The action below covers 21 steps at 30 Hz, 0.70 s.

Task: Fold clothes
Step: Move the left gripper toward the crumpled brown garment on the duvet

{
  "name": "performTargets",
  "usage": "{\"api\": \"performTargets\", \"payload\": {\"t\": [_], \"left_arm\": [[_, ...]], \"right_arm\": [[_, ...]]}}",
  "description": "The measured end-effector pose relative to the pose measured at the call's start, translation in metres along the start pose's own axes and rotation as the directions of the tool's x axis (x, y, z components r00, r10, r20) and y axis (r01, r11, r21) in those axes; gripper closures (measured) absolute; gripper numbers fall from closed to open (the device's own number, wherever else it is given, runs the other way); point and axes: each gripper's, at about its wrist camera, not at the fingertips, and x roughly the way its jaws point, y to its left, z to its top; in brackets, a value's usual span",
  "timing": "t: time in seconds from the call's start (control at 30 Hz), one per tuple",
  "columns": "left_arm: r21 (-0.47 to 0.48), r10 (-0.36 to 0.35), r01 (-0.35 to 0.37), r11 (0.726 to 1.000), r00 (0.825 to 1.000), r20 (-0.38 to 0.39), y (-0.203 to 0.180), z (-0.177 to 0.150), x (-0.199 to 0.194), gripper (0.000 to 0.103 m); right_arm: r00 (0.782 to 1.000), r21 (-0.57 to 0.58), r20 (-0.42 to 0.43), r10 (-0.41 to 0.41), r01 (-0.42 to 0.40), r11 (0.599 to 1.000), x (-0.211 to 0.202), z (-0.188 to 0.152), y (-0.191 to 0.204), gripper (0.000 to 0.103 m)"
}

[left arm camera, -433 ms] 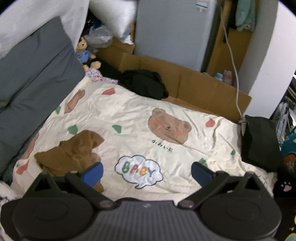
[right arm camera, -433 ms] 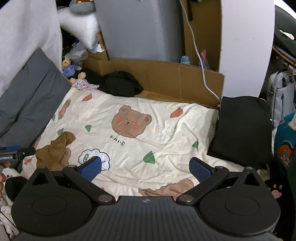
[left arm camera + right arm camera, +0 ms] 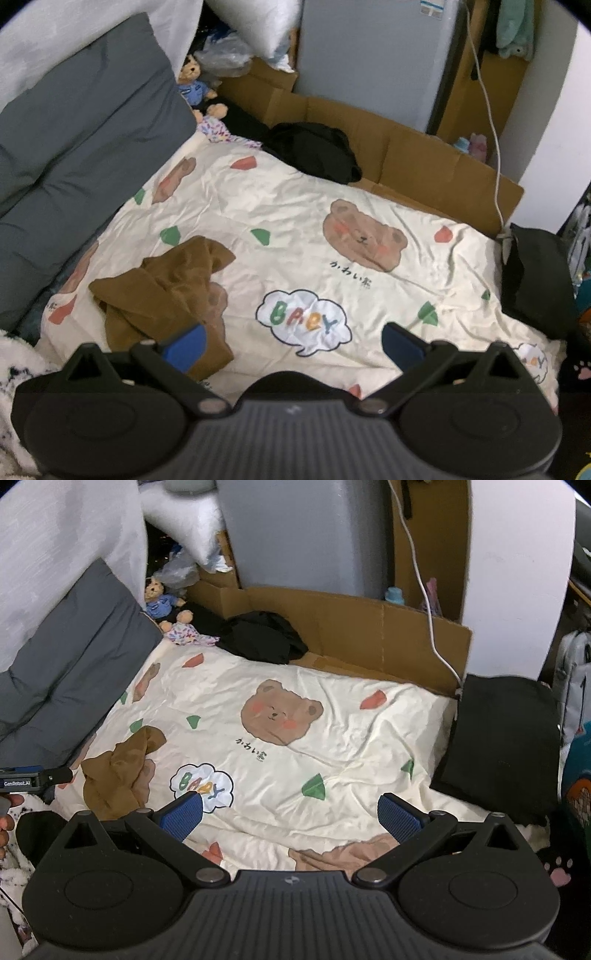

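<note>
While both grippers hang over the near edge of the bed, nothing is held in either.

Left gripper: your left gripper [image 3: 291,341] has its jaws spread wide and empty; its left blue pad overlaps the near hem of the brown garment in view, but whether it touches the cloth you cannot tell.

Right gripper: your right gripper [image 3: 290,812] is likewise wide apart and empty, above the cream bear-print quilt [image 3: 332,738], well to the right of the garment.

Task's thing: the brown garment [image 3: 166,288] lies crumpled in a loose heap on the quilt's left side, near the grey cushion [image 3: 74,155]. It is bunched and twisted, with no flat panel or clean edge showing.

Other cloth: a black garment [image 3: 314,151] sits rumpled at the far edge by the cardboard [image 3: 424,162]; a flat black piece [image 3: 506,738] lies off the quilt's right edge. Whether that one is a folded garment you cannot tell.

Step in hand: judged as an approach to the brown heap, with a pick-up pending.

Next move calls for: finding a real edge or corner in the bunch, not a mid-fold; a pinch on one layer only; then a lift and spread onto the open quilt before any fold.

Risk: a grab of the quilt along with the garment, since both are soft and lie close together.
</note>
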Motion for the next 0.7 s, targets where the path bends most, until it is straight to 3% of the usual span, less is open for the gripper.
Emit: {"api": "performTargets", "payload": {"t": [0.3, 0.7], "left_arm": [[-0.005, -0.008, 0.008, 1.000, 1.000, 0.015, 0.017, -0.007, 0.001, 0.001], [-0.026, -0.043, 0.044, 0.999, 0.999, 0.030, 0.051, -0.009, -0.002, 0.002]], "right_arm": [[0.998, -0.053, 0.038, 0.045, -0.043, 0.998, -0.001, 0.005, 0.010, 0.000], [0.998, -0.071, 0.021, 0.058, -0.056, 0.996, 0.007, 0.021, 0.019, 0.000]]}}
